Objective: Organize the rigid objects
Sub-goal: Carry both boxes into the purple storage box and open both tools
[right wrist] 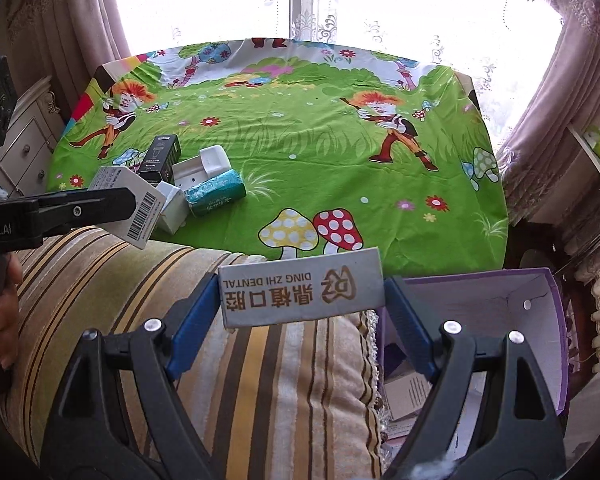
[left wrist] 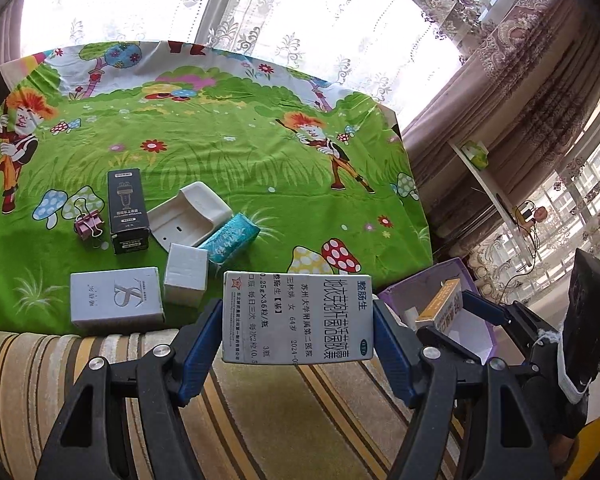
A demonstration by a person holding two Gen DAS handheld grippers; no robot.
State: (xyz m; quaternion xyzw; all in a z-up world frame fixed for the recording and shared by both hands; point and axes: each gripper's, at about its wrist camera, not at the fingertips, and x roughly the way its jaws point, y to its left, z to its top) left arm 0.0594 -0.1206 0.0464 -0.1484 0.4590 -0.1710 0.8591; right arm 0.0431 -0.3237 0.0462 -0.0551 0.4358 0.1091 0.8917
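Observation:
My left gripper [left wrist: 298, 322] is shut on a white medicine box [left wrist: 300, 312] printed with Chinese text, held over the striped cushion. In the right wrist view the same gripper [right wrist: 124, 200] comes in from the left with that barcoded box [right wrist: 142, 210]. My right gripper [right wrist: 302, 300] is shut on a white dental box [right wrist: 300, 286] with gold lettering, beside the open purple box [right wrist: 476, 274]. The left wrist view shows this gripper [left wrist: 448, 316] holding the dental box [left wrist: 440, 304] above the purple box [left wrist: 420, 284].
On the green cartoon cloth [left wrist: 240, 152] lie a black box [left wrist: 128, 210], a white soap dish [left wrist: 188, 216], a teal tissue pack [left wrist: 230, 238], a small white box [left wrist: 186, 276], a grey box [left wrist: 116, 300] and a pink binder clip [left wrist: 87, 226]. The purple box holds other packets [right wrist: 408, 392].

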